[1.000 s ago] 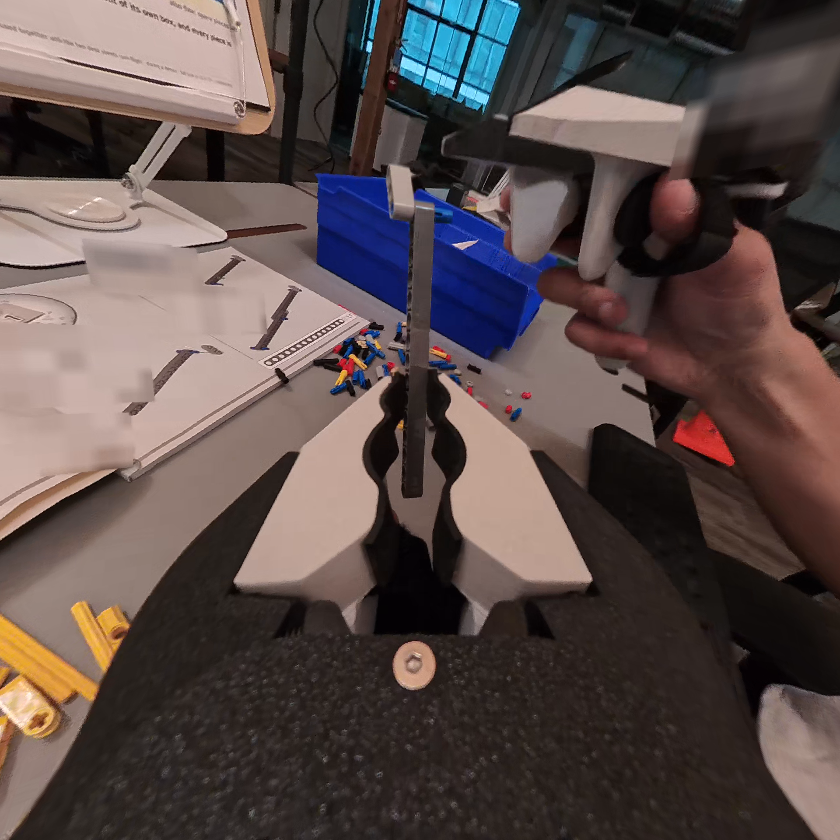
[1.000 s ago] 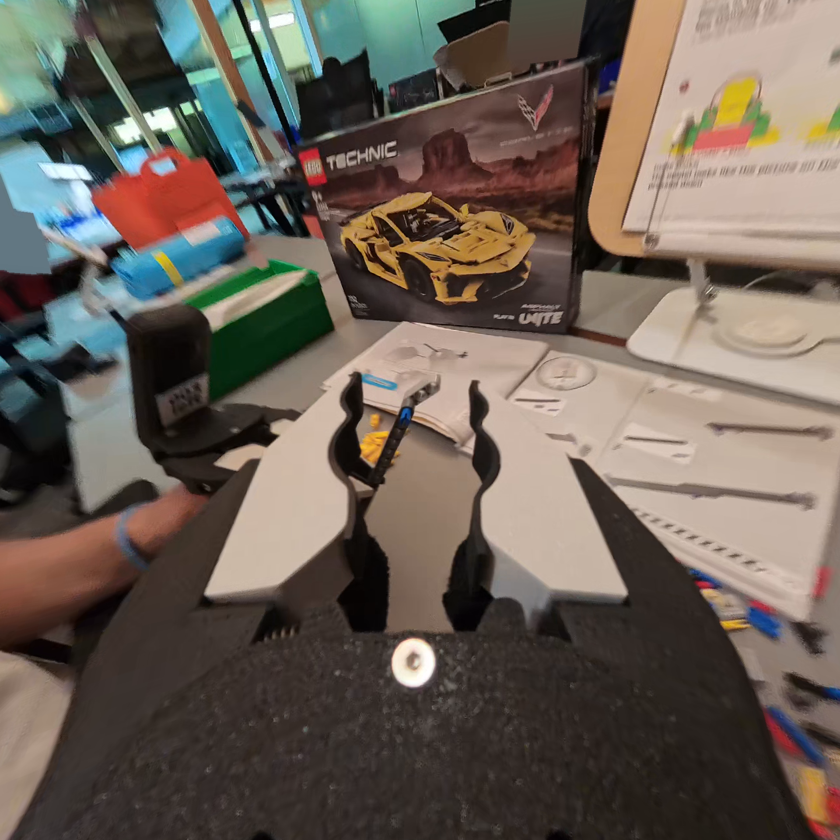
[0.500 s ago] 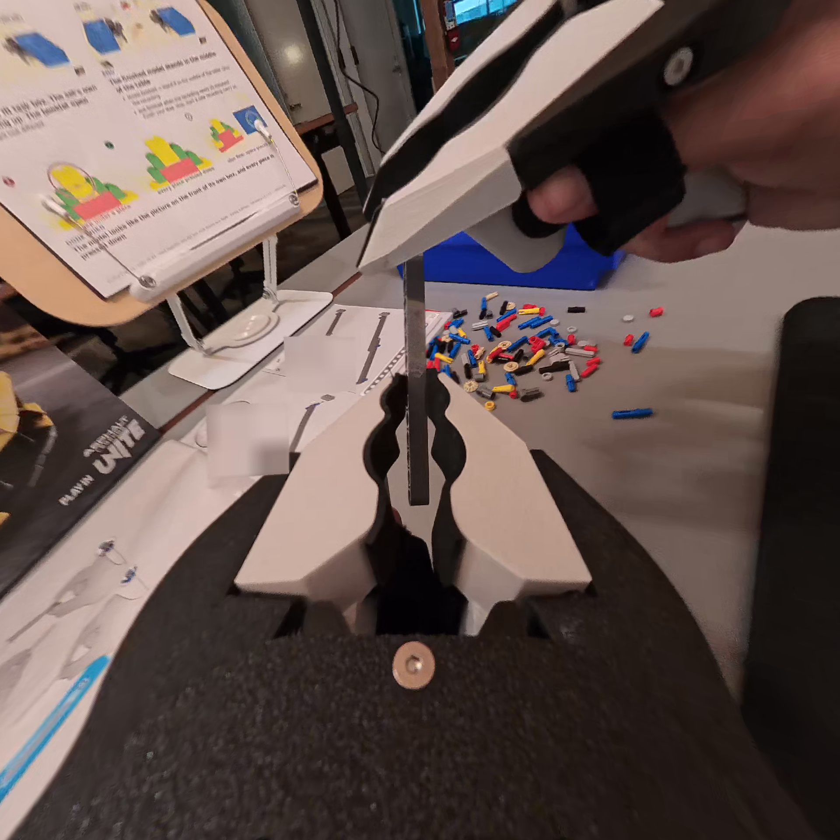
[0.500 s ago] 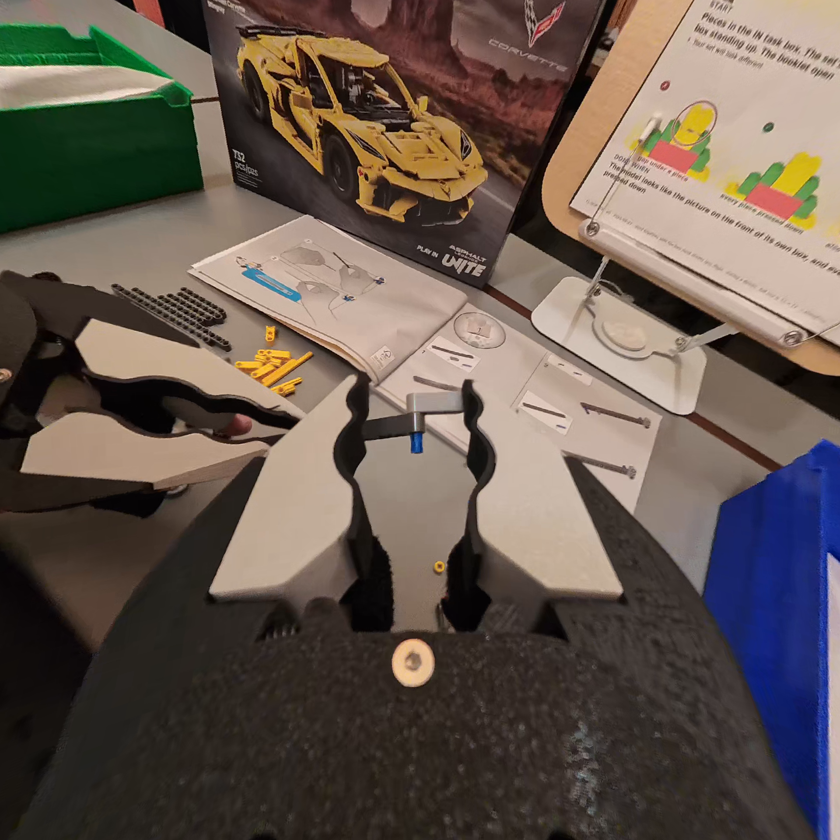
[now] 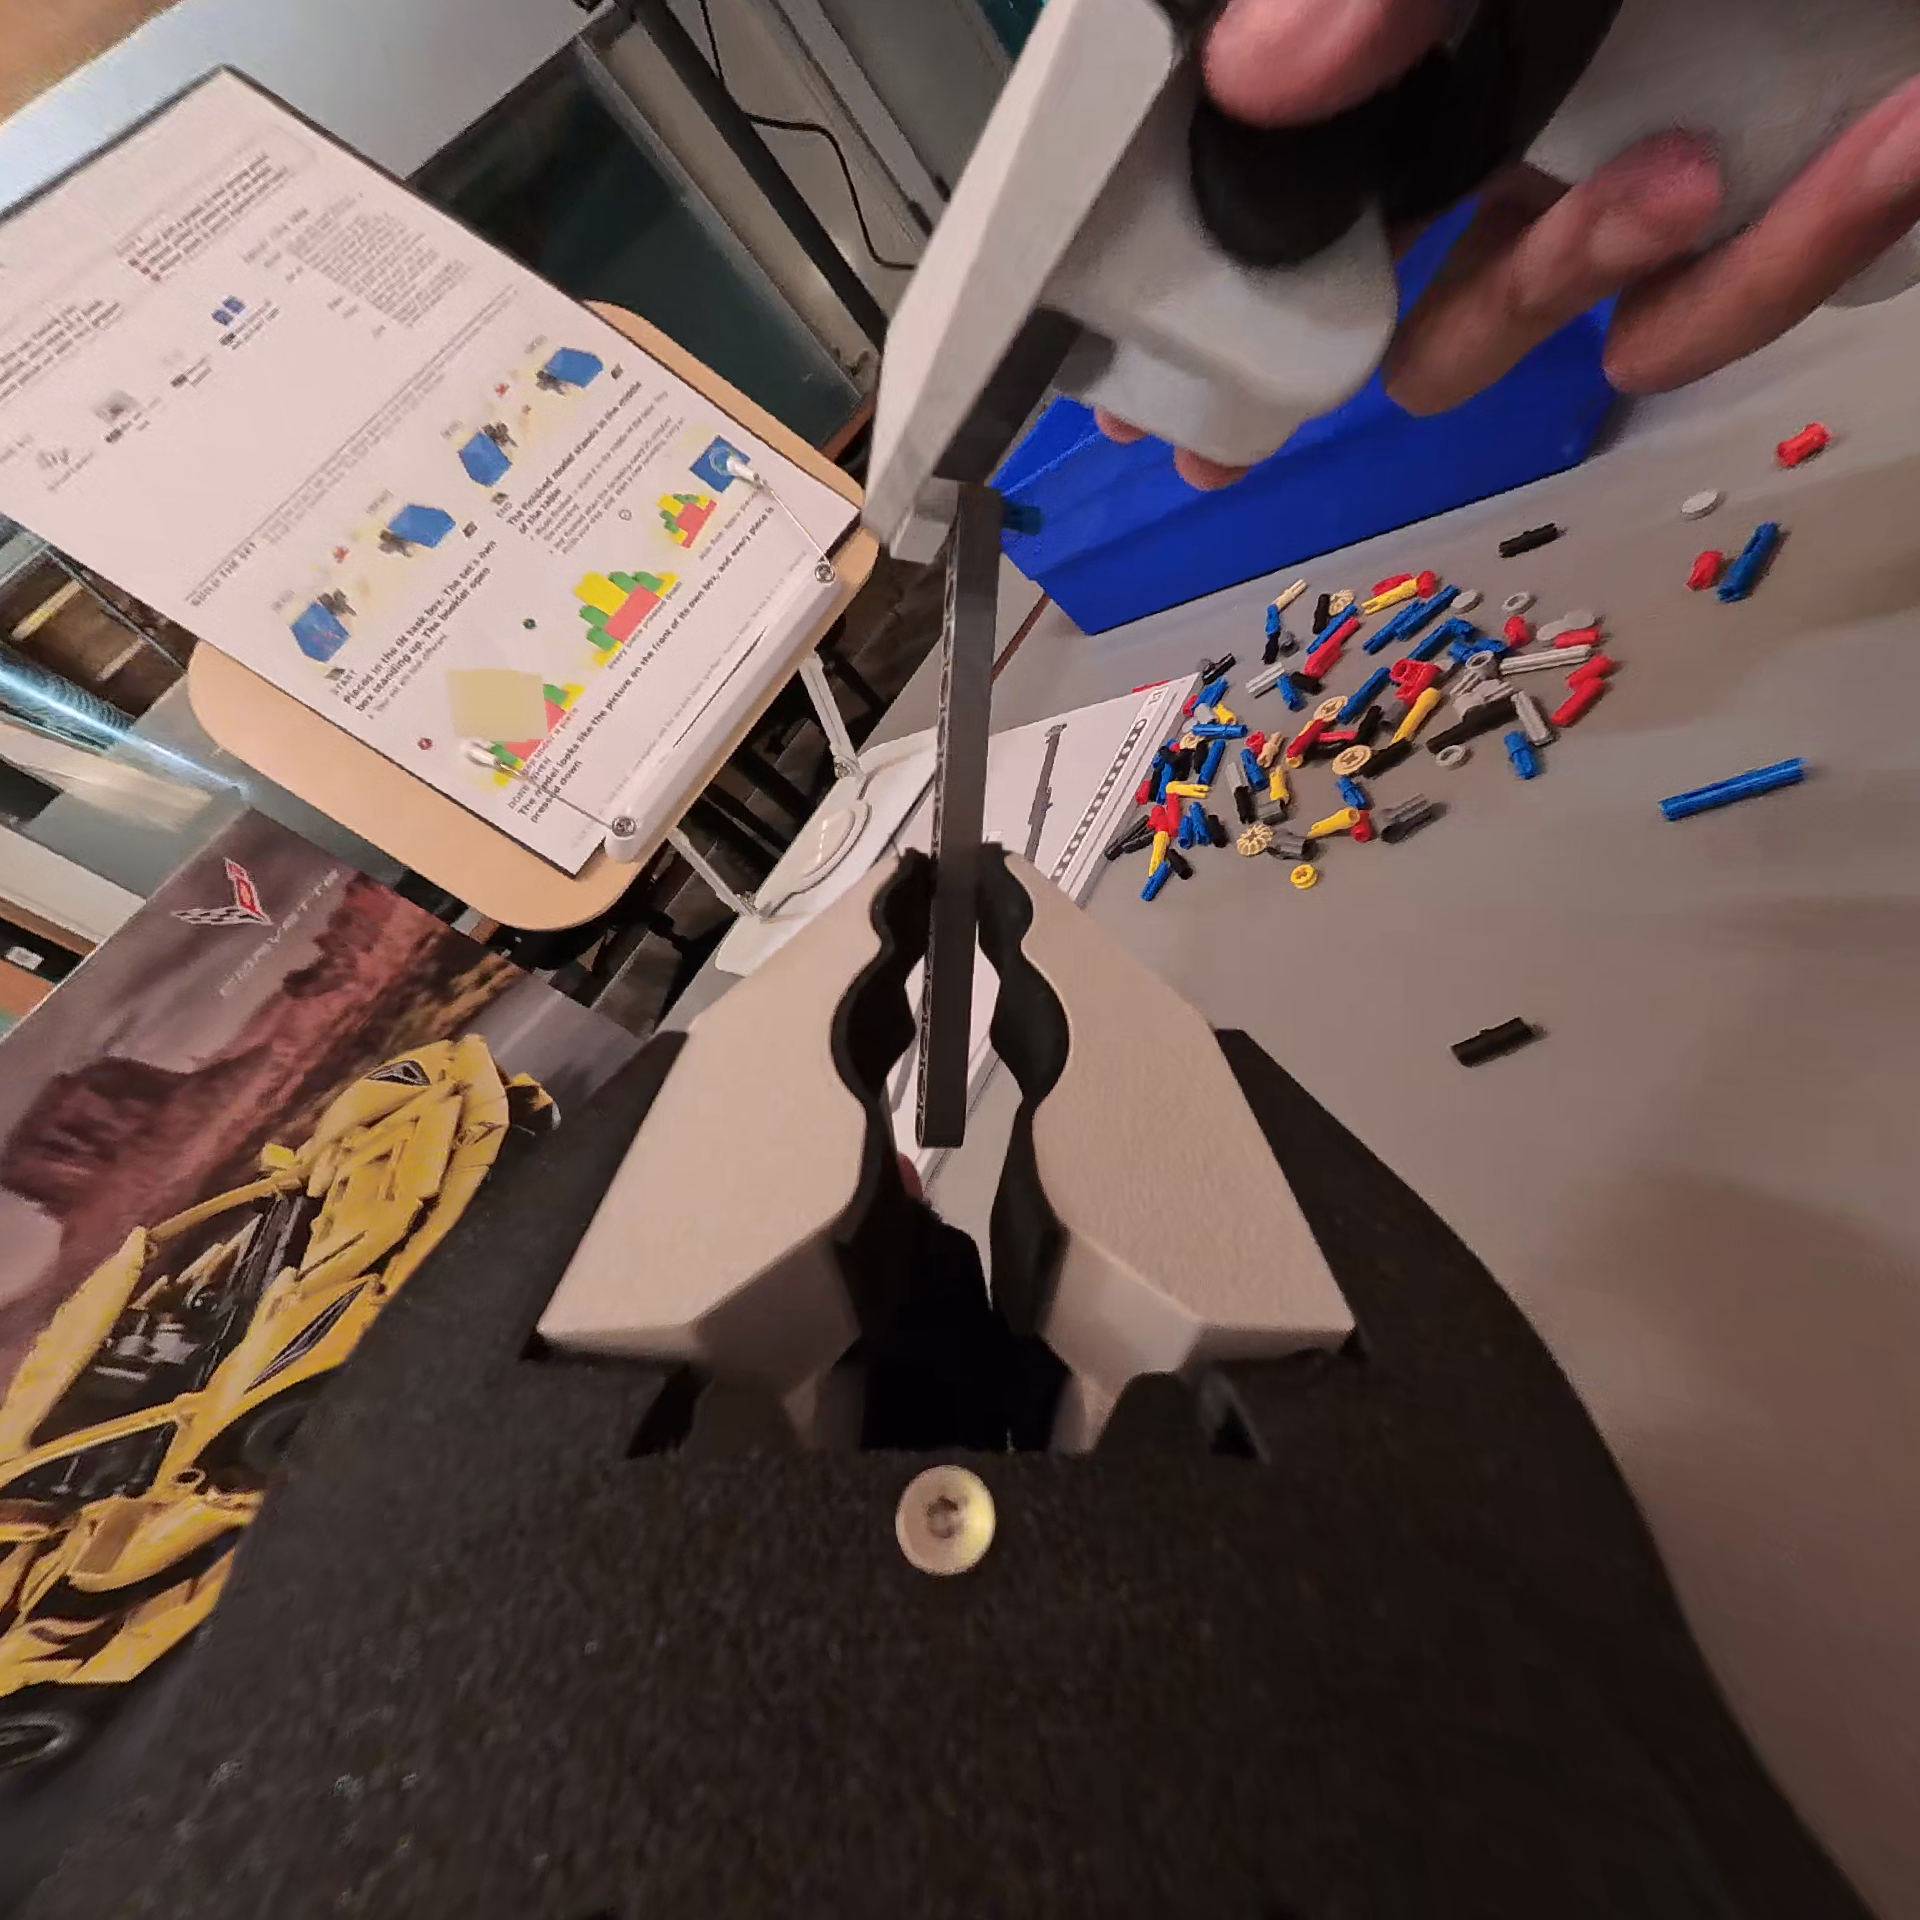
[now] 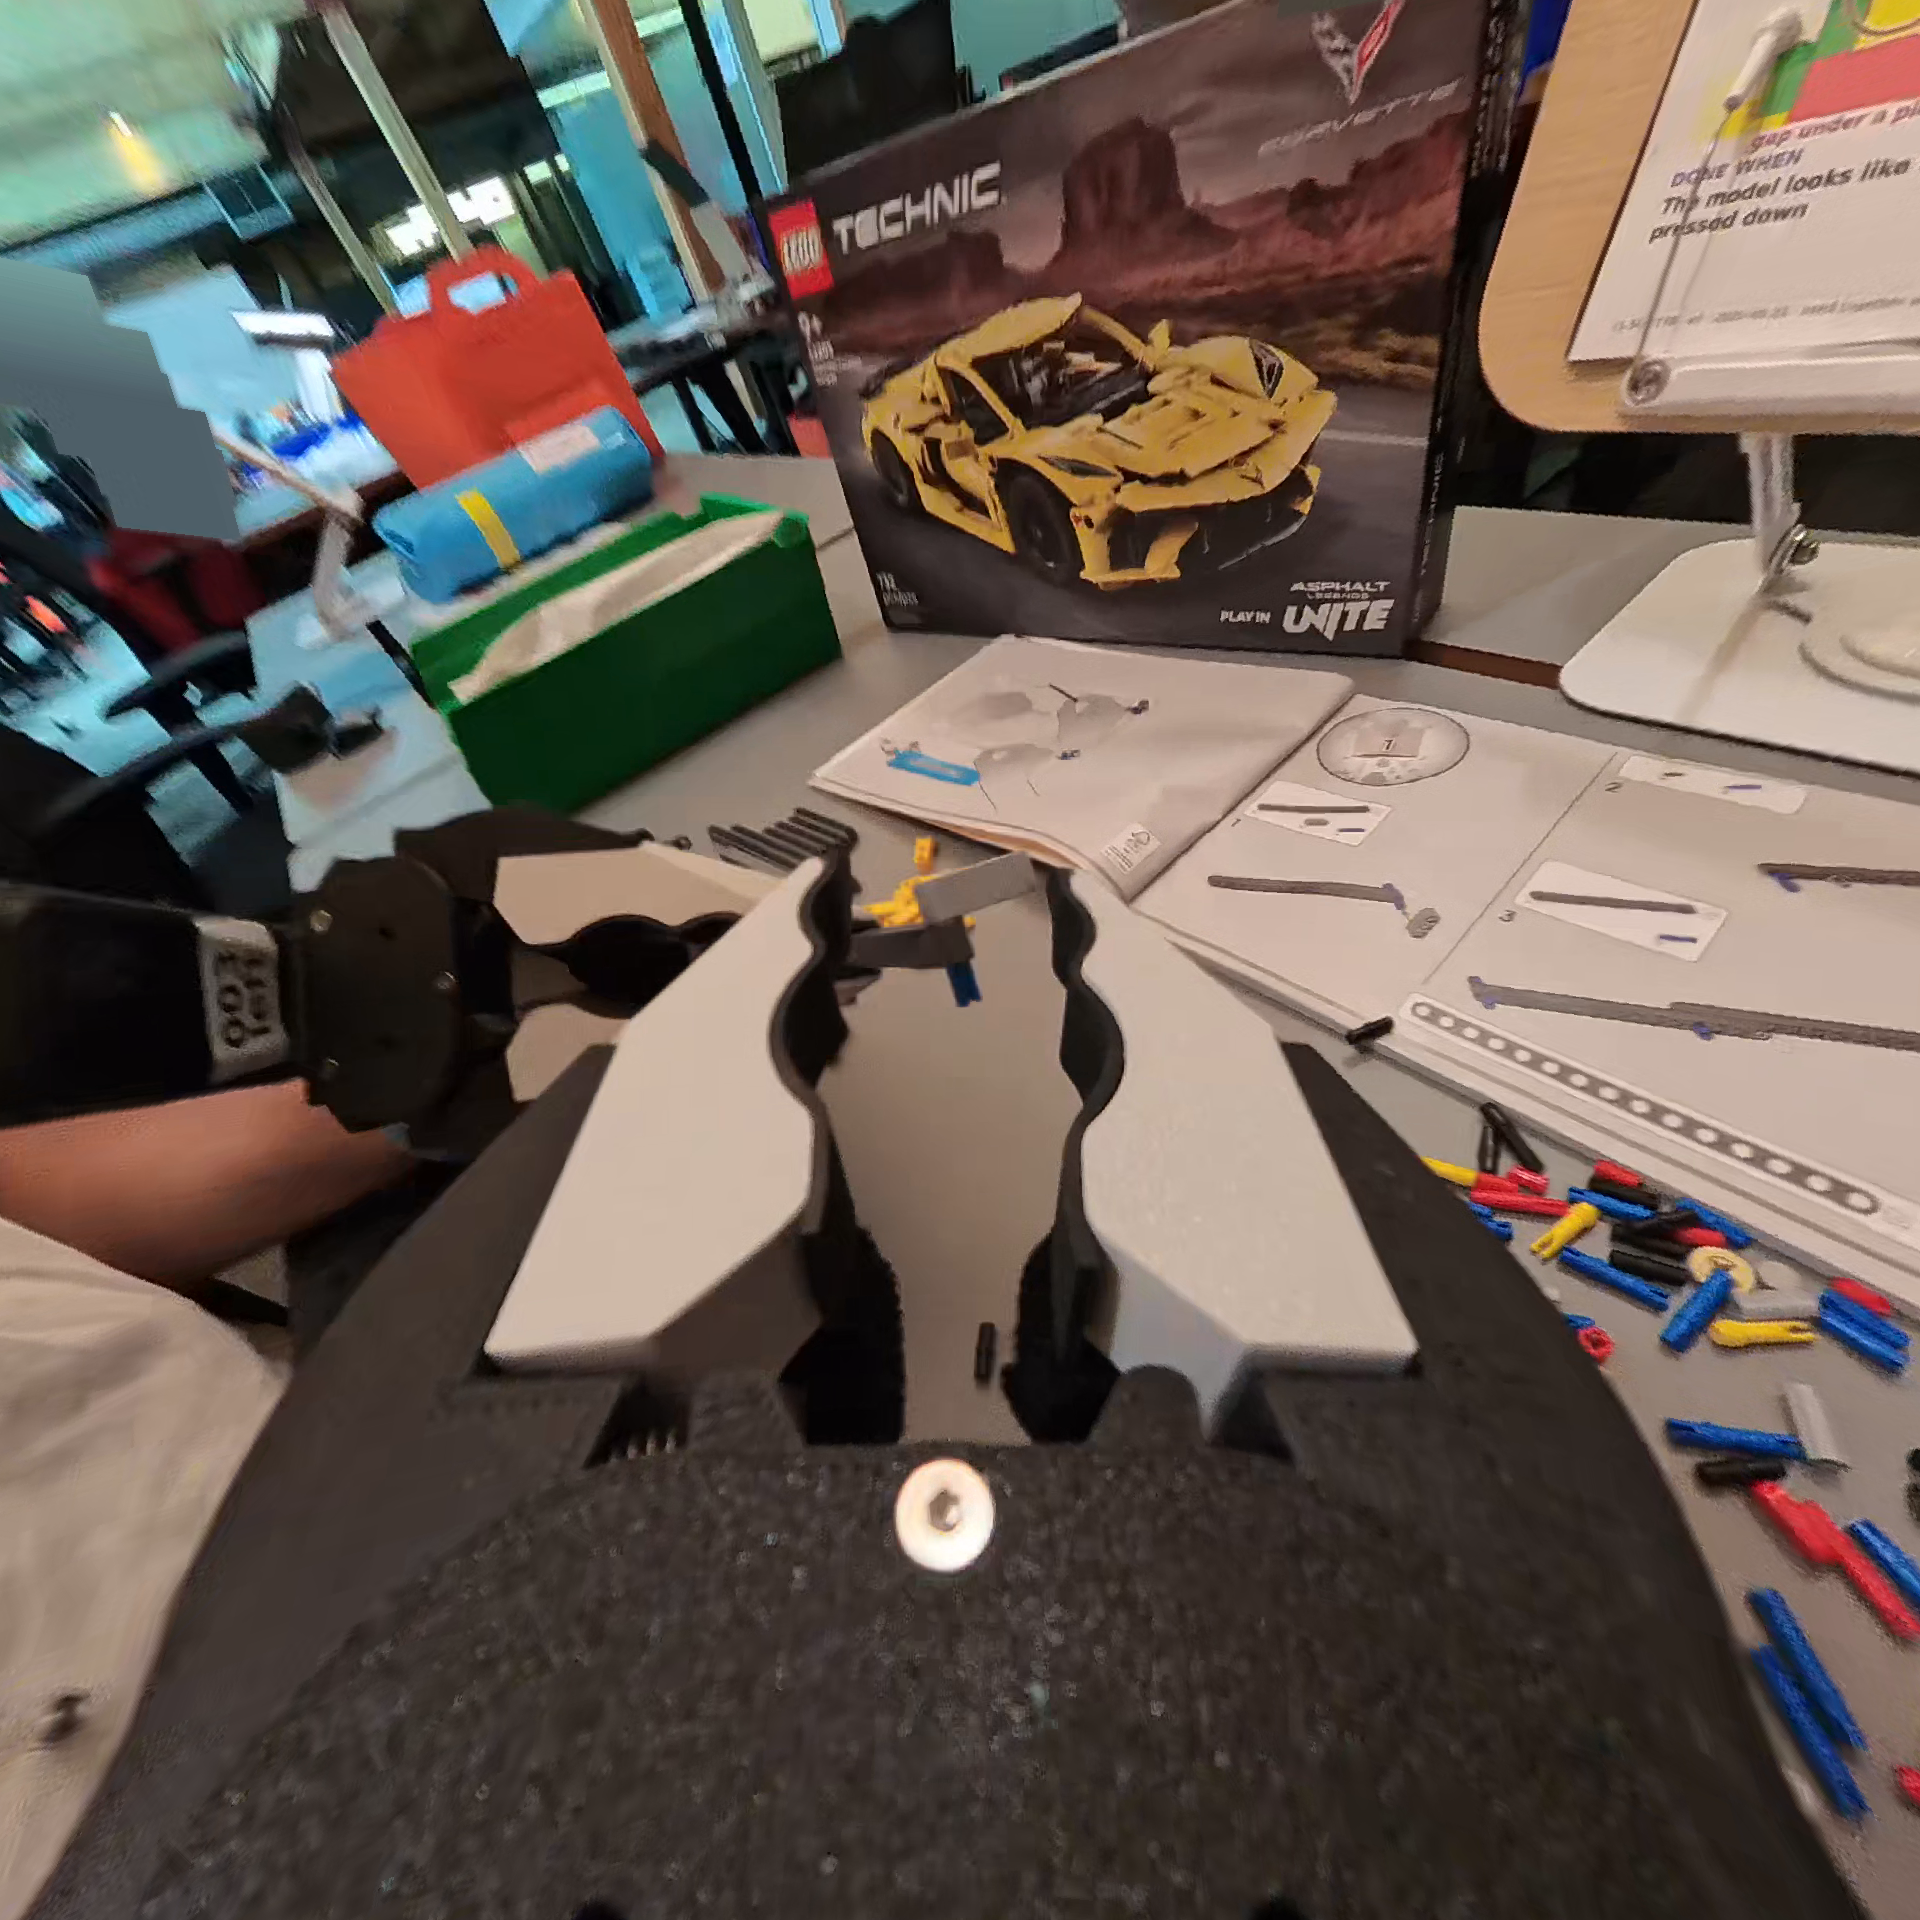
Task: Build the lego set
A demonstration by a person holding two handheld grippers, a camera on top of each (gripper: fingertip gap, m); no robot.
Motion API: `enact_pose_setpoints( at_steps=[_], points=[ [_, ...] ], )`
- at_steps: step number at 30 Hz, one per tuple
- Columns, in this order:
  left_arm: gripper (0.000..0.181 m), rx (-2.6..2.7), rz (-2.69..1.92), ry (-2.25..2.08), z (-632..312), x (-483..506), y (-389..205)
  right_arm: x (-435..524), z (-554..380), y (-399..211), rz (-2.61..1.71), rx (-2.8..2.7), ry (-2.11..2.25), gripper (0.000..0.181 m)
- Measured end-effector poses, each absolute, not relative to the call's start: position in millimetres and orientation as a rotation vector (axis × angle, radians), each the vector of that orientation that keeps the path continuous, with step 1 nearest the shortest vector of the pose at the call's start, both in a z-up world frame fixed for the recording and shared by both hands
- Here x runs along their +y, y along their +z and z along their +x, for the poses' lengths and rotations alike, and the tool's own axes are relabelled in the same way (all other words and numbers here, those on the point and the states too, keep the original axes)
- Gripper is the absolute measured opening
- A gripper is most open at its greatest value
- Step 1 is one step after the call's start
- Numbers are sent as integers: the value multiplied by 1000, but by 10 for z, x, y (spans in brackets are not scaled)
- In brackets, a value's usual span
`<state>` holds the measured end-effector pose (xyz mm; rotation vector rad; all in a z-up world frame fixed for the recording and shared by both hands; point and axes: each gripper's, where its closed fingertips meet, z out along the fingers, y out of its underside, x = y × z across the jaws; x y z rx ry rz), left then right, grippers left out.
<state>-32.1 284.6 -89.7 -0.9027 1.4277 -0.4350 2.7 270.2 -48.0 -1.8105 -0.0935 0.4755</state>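
here the left hand-held gripper [image 5: 951, 935] is clenched on a black beam [image 5: 961, 831] whose long axis runs toward 12 o'clock; the right hand-held gripper [image 6: 940, 914], spread apart, brackets its far end with a grey piece [image 6: 971, 888] and blue pin [image 6: 964, 982].

A long black beam [image 5: 958, 821] stands clamped between the left tool's [image 5: 954, 883] fingers, pointing straight ahead. At its far end a light grey connector [image 6: 975, 891] and a blue pin [image 6: 964, 981] are attached. Loose red, blue, yellow, black and grey pins [image 5: 1382, 717] lie scattered on the grey tabletop [image 5: 1558, 1091]; the instruction booklet [image 6: 1455, 831] lies open.
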Motion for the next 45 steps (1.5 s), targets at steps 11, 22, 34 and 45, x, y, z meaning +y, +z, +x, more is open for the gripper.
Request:
enact_pose_setpoints(
  at_steps=[11,22,34,45],
  points=[
    [8,1404,-973,-569,-326,2838,-877,2641,16,-328,-1727,-84,439,35],
    [7,1251,-1180,-1395,-351,2648,-644,2653,-313,-250,-1573,-2,344,28],
    [8,1280,-1239,-1701,-341,2473,-660,2700,-287,-383,-1680,-18,172,11],
    [8,1332,-1279,-1552,-305,2556,-820,2745,-118,-332,-1652,196,168,6]
  ],
)
